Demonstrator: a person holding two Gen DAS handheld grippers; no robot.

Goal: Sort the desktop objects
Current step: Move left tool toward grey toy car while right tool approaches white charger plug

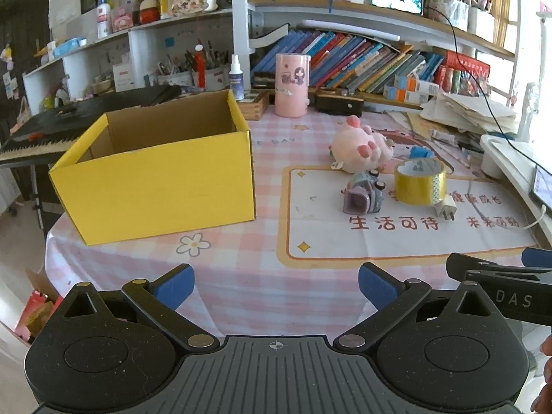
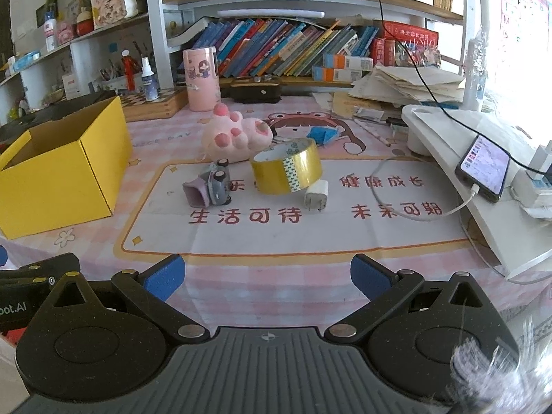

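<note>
Left wrist view: our left tool [image 1: 276, 288] released, holding nothing | open yellow cardboard box [image 1: 155, 176] left on counter [image 1: 241, 269] | grey-purple toy car [image 2: 210, 186], gold tape roll [image 2: 286, 170], white plug [image 2: 315, 196] lie mid-counter | right tool [image 2: 267, 277] released | step: nothing picked yet, we judge | next: reach one item, clamp, carry to box.

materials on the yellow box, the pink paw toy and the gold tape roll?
Open yellow box: likely corrugated cardboard, matte yellow outside, raw brown inside, with folded seams. Pink paw-shaped plush toy: soft fuzzy fabric, apparently stuffed. Gold tape roll: glossy, probably plastic film on a pale core that looks like card; one strip is patterned.
</note>
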